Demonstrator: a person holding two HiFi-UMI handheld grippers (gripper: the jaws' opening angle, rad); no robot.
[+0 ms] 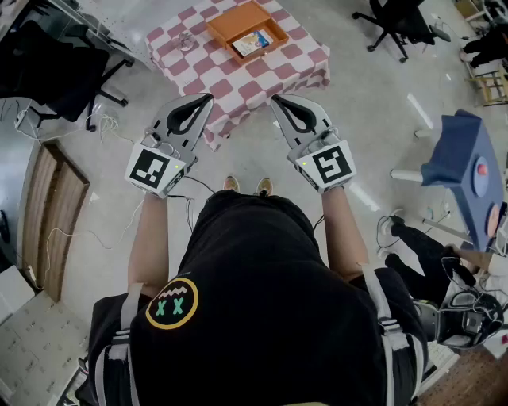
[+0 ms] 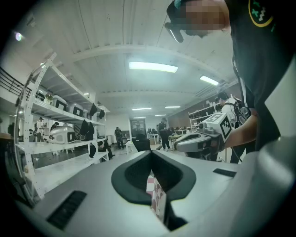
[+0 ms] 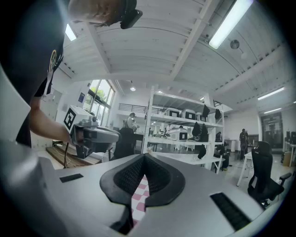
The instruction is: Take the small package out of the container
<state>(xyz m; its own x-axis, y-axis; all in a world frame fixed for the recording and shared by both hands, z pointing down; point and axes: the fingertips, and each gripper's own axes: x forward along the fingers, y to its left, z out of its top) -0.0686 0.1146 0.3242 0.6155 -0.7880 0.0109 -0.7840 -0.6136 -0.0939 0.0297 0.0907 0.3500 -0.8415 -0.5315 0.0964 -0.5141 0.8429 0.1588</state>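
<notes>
— What is shown in the head view?
— The small package (image 1: 252, 42) is seen inside the orange container (image 1: 225, 24) on the checkered counter (image 1: 238, 79), well apart from the left claw (image 1: 209, 97) and right claw (image 1: 275, 98), both pointed toward it.
— The left gripper view?
— The claw is clenched on nothing.
— The right gripper view?
— It is clenched too, and empty. A grasp is judged not yet begun.

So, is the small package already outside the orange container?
No, the small package lies inside the orange container on the checkered table.
</notes>
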